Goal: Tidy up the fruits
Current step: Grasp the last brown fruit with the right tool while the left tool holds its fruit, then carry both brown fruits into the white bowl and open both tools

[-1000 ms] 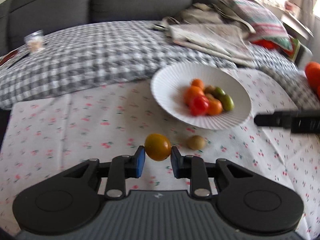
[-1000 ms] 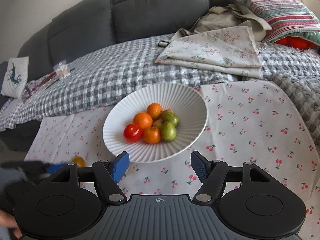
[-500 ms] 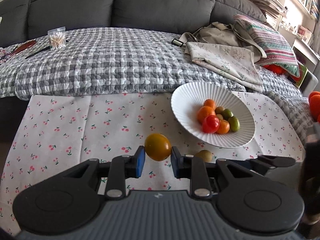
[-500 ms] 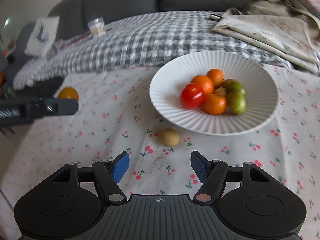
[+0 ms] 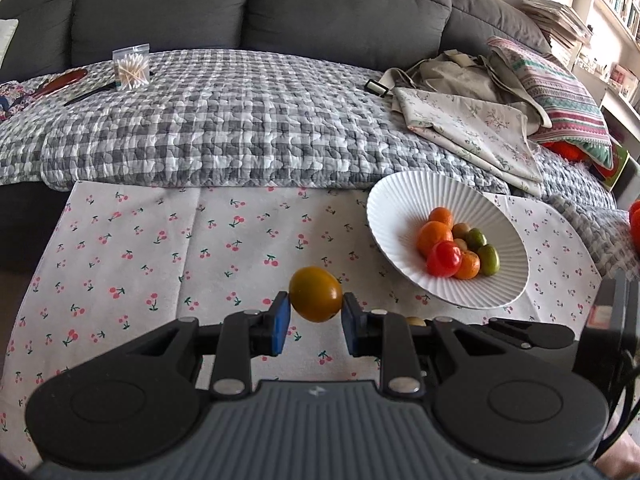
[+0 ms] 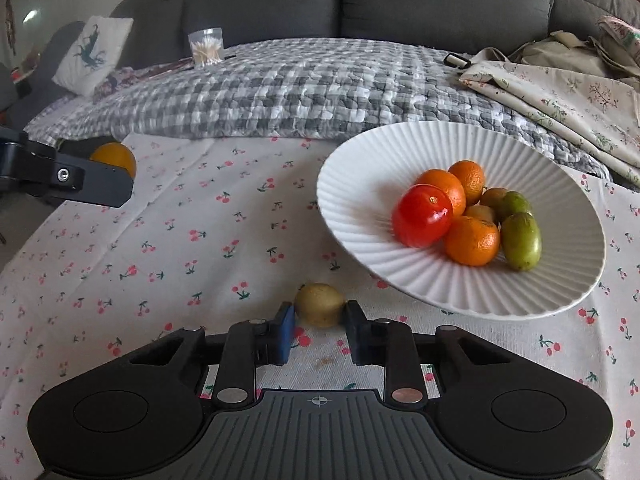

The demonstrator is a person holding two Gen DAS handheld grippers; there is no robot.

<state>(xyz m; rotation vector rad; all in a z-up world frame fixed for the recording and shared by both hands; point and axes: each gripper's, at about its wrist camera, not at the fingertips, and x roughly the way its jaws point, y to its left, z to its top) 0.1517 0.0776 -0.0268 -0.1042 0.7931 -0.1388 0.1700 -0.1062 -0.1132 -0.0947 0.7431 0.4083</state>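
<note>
The small brown fruit [image 6: 320, 310] is lying on the cherry cloth [image 6: 200, 240] just in front of the bowl [image 6: 360, 168], and the right gripper [image 6: 319, 326], wide open half a second ago, is now closing its jaws around it, pads nearly touching. The left gripper [image 5: 314, 318] is still clamping the yellow tomato [image 5: 316, 294] aloft, so both fruits are probably heading for the bowl

1 plate [image 6: 360, 152], 3 oranges [image 6: 472, 240], 1 red tomato [image 6: 422, 220], 2 grippers [image 5: 312, 318].
</note>
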